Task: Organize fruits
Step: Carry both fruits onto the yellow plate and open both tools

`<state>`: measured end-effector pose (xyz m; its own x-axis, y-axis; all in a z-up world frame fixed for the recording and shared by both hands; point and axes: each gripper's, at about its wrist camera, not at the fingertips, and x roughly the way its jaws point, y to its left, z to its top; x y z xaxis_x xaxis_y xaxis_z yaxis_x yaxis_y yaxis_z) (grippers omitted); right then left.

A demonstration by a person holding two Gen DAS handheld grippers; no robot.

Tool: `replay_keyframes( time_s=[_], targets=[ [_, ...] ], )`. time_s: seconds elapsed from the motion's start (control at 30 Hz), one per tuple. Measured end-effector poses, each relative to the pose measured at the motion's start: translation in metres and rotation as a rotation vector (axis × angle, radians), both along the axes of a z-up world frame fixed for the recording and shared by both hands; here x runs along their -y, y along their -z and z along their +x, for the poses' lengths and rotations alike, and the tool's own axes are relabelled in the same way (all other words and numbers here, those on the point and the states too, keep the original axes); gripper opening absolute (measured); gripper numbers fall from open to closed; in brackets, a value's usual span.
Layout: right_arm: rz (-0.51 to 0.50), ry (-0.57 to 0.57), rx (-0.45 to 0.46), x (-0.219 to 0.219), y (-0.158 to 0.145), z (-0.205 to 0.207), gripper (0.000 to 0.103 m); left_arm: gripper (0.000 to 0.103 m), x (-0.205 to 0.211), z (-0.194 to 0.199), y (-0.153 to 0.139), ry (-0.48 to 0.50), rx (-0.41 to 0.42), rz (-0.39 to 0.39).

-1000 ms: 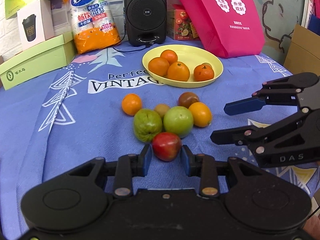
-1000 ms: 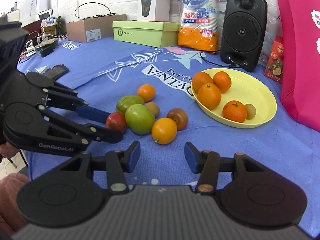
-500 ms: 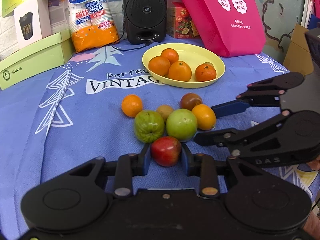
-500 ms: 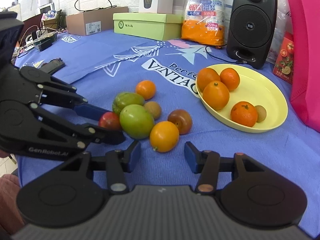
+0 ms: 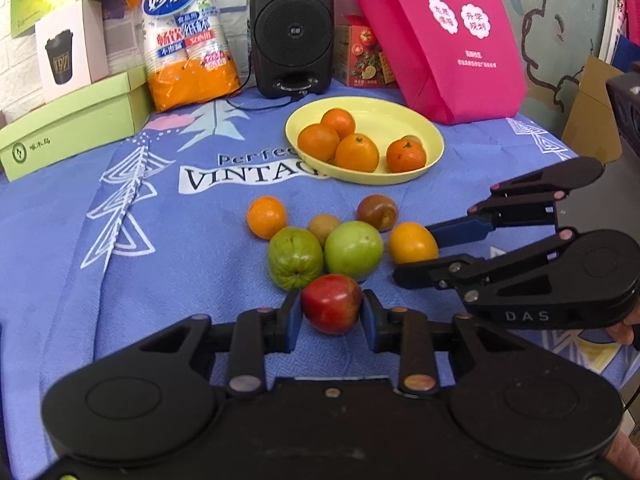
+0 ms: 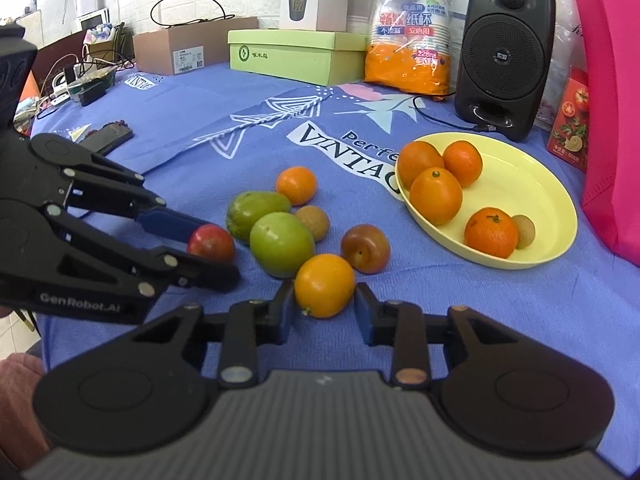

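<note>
A cluster of loose fruit lies on the blue cloth. My left gripper (image 5: 331, 312) has its pads against both sides of a red apple (image 5: 331, 309), which rests on the cloth; it also shows in the right wrist view (image 6: 211, 242). My right gripper (image 6: 323, 308) is open with an orange fruit (image 6: 324, 284) between its fingers, a small gap on each side; the same fruit shows in the left wrist view (image 5: 412, 242). Two green fruits (image 5: 295, 257) (image 5: 353, 249), a small orange (image 5: 266, 217), a brown fruit (image 5: 377, 212) and a small tan fruit (image 5: 323, 227) lie beyond. A yellow plate (image 5: 400, 120) holds several oranges.
A black speaker (image 5: 291, 28), an orange pack of paper cups (image 5: 188, 40), a green box (image 5: 72, 124) and a pink bag (image 5: 440, 32) stand behind the plate. A black phone-like item (image 6: 108, 136) lies at the cloth's left in the right wrist view.
Both grippers moved forward. The left one closed in around the red apple until its pads touch it. The right one came up around the orange fruit.
</note>
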<state>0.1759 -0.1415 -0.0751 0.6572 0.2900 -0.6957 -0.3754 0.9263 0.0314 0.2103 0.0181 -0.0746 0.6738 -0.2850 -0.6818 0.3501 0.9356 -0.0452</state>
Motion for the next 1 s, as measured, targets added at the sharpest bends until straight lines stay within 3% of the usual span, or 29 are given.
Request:
replay_keyframes(
  time_s=[0.3,0.5,0.77,1.0],
  targets=[
    [0.011,0.026,0.042,0.011,-0.018,-0.023,0.031,0.030,0.010,-0.009,-0.024,0.031,0.055,0.011],
    [0.005,0.068,0.097,0.030,-0.037,-0.020,0.031,0.030,0.025,0.008,-0.041,0.063,0.088,0.018],
    [-0.015,0.166,0.152,0.067,-0.053,0.020,0.031,0.030,0.057,0.078,-0.062,0.095,0.103,0.001],
    [-0.019,0.245,0.116,0.104,-0.038,0.069,0.031,0.030,0.094,0.150,-0.050,0.126,0.058,0.022]
  ],
)
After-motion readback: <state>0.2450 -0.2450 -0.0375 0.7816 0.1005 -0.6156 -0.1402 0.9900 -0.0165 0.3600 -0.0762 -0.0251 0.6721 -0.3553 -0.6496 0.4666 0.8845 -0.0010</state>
